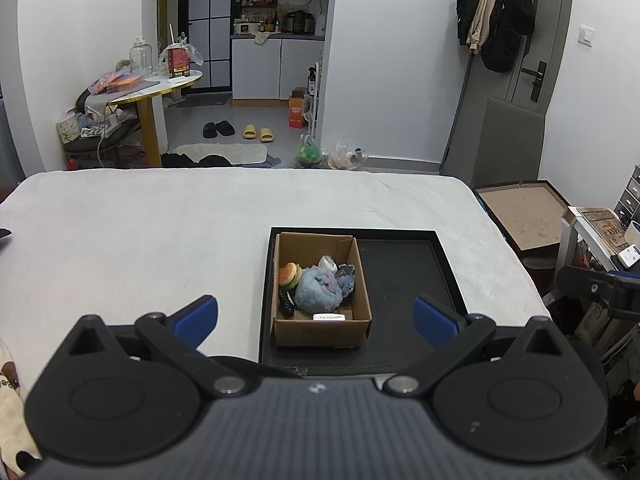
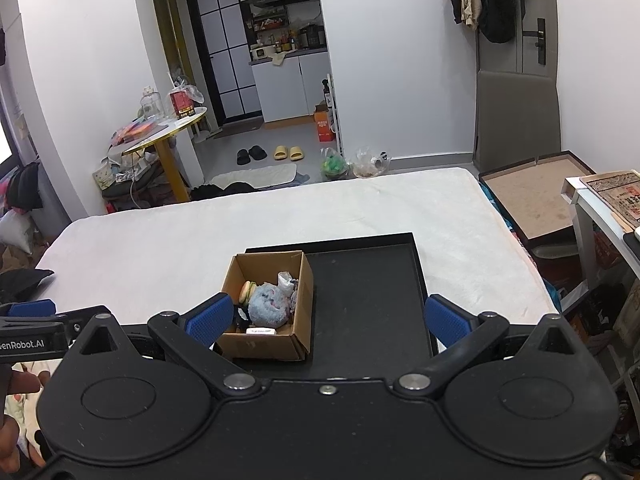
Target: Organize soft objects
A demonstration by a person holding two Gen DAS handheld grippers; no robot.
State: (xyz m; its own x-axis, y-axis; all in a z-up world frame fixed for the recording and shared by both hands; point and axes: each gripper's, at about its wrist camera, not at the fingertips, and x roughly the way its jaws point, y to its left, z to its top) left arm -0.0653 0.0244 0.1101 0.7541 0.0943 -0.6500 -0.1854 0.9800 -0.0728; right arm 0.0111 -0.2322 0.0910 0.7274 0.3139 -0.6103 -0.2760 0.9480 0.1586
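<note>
A white-covered bed (image 1: 160,232) carries a black tray (image 1: 400,264) near its edge.

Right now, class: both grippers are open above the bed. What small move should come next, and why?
Probably lower the right gripper toward the fluffy blue plush toy in the brown cardboard box: it lies on top, and the black tray beside it is bare.

White label (image 1: 329,317) text unreadable
</note>
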